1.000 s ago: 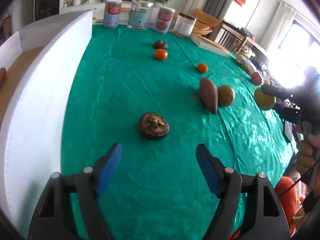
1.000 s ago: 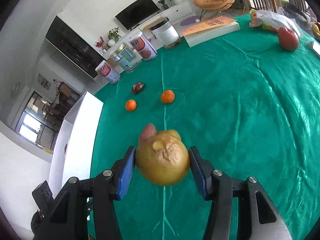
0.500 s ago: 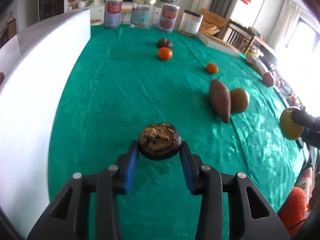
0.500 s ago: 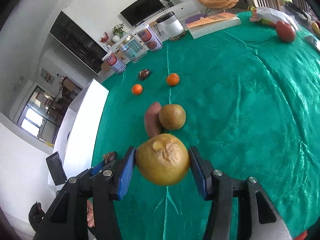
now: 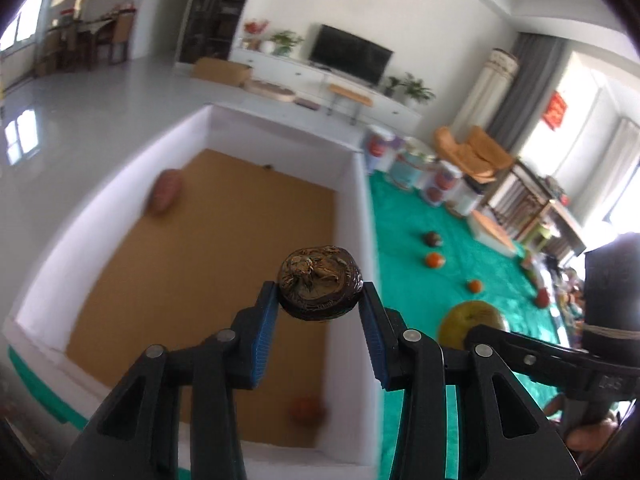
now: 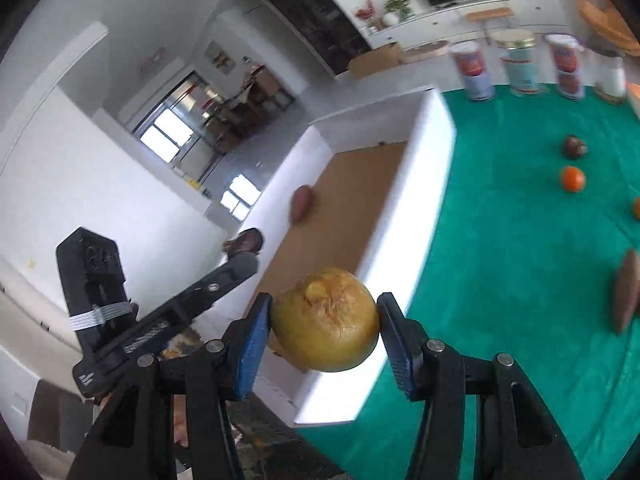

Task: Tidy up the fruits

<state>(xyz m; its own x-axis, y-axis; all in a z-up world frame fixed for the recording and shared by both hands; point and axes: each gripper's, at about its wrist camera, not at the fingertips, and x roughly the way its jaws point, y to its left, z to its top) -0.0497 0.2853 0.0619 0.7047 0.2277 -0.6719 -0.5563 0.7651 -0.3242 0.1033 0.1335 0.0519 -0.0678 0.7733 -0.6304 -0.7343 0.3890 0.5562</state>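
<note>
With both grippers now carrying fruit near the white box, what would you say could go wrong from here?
1. The left gripper pinches the dark wrinkled fruit only at its jaw tips, so it may slip out early.
2. The right gripper holds the yellow pear close beside the left one; the two could bump over the white box.
3. A dropped fruit might strike the sweet potato or the orange fruit already inside.

Three tins and a white jar stand in a row at the far edge of the green bench; a television sits beyond.
</note>
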